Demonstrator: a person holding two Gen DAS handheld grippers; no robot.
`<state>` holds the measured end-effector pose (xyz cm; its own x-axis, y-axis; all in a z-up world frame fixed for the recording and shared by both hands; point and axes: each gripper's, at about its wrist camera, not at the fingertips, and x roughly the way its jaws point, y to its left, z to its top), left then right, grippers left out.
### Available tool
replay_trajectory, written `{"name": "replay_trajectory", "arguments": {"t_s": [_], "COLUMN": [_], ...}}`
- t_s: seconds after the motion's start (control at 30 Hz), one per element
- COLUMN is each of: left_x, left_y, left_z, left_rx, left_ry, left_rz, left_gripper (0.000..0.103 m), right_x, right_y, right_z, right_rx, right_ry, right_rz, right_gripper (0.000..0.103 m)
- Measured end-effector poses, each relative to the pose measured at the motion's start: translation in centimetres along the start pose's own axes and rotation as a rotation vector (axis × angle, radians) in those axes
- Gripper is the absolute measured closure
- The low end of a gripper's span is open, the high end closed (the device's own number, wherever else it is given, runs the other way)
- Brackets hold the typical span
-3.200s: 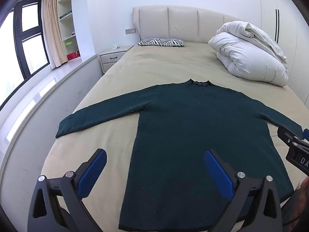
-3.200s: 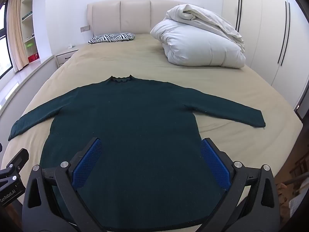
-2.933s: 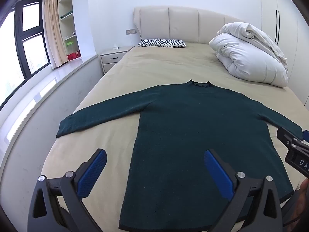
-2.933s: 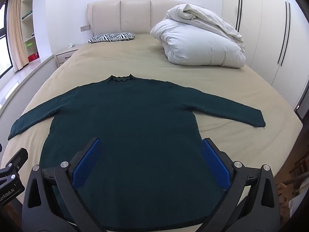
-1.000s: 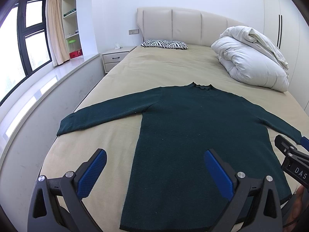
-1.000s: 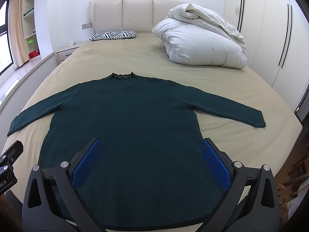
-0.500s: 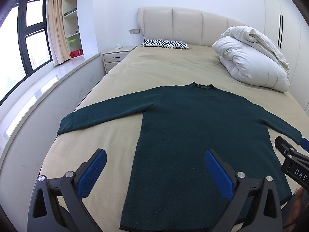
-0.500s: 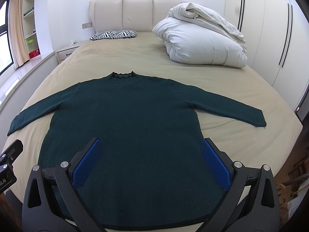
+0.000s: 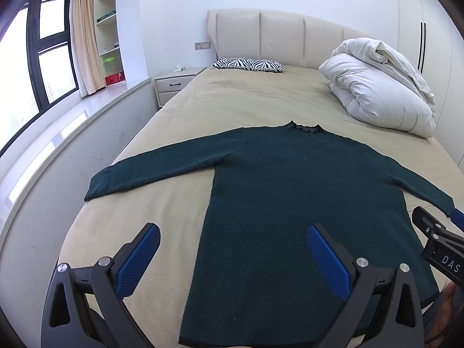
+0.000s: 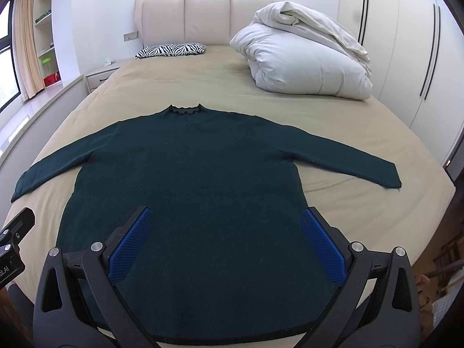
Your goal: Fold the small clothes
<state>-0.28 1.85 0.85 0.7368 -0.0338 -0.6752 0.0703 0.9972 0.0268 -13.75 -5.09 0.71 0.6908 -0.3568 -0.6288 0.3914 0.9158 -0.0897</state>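
Dark green knit long-sleeved sweater (image 9: pixel 290 203) lay flat on beige-sheeted bed (image 9: pixel 246 101), sleeves spread, collar toward headboard. Left gripper (image 9: pixel 232 249) hovered above hem, blue-padded jaws spread wide, empty.

Right wrist view: sweater (image 10: pixel 197 179) filled bed's near half; right gripper (image 10: pixel 226 232) spread wide over hem, holding nothing. White folded duvet (image 10: pixel 304 61) beyond.

Both wrist cameras look from the foot of the bed (image 9: pixel 261 98) toward the headboard (image 10: pixel 185 17), angled slightly downward. The left view sits nearer the window side, the right nearer the wardrobe (image 10: pixel 406 58). Both share the spread sweater (image 9: pixel 290 203).
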Motion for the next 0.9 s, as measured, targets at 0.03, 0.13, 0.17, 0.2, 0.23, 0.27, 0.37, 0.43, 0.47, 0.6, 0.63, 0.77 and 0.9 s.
{"name": "replay_trajectory", "arguments": {"t_s": [0.03,0.13,0.17,0.2,0.23,0.27,0.37,0.43,0.47,0.6,0.63,0.77,0.9], "left_x": [-0.1,0.2,0.3,0.2,0.4,0.8,1.4,2.1,2.6,5.0,5.6,7.9,11.0], "left_y": [0.1,0.7,0.8,0.9,1.1,1.3,2.2,3.5,4.4,8.6,9.9,15.2,20.0], "left_z": [0.0,-0.3,-0.4,-0.5,-0.7,-0.8,-1.4,-1.8,-2.0,-2.3,-2.3,-2.5,-3.2], "left_rx": [0.000,-0.006,-0.007,-0.010,-0.015,-0.025,-0.083,-0.127,-0.156,-0.280,-0.326,-0.489,-0.645], "left_ry": [0.001,0.005,0.005,0.003,0.003,0.005,0.010,0.014,0.022,0.055,0.045,0.026,0.129], "left_rz": [-0.001,0.002,0.001,-0.003,-0.015,-0.040,-0.100,-0.127,-0.145,-0.202,-0.222,-0.189,-0.198], "left_gripper": [0.000,0.000,0.000,0.000,0.000,0.000,0.000,0.000,0.000,0.000,0.000,0.000,0.001], "right_x": [0.0,0.3,0.4,0.5,0.6,0.8,1.4,1.8,2.1,3.2,3.4,3.9,4.7], "right_y": [0.0,-0.2,-0.3,-0.4,-0.4,-0.4,-0.4,-0.5,-0.5,-0.7,-0.6,0.0,1.8], "right_z": [0.0,0.2,0.2,0.2,0.2,0.2,0.2,0.2,0.1,0.4,0.5,1.1,2.4], "right_rx": [0.000,0.000,0.000,0.000,0.001,0.002,0.000,-0.002,-0.002,0.010,0.017,0.036,0.037], "right_ry": [0.001,0.007,0.009,0.012,0.015,0.018,0.028,0.037,0.040,0.045,0.038,-0.021,-0.066], "right_rz": [0.000,0.000,0.000,0.001,0.001,0.001,0.002,0.006,0.009,0.071,0.097,0.227,0.313], "right_gripper": [0.000,0.000,0.000,0.000,0.000,0.000,0.000,0.000,0.000,0.000,0.000,0.000,0.000]}}
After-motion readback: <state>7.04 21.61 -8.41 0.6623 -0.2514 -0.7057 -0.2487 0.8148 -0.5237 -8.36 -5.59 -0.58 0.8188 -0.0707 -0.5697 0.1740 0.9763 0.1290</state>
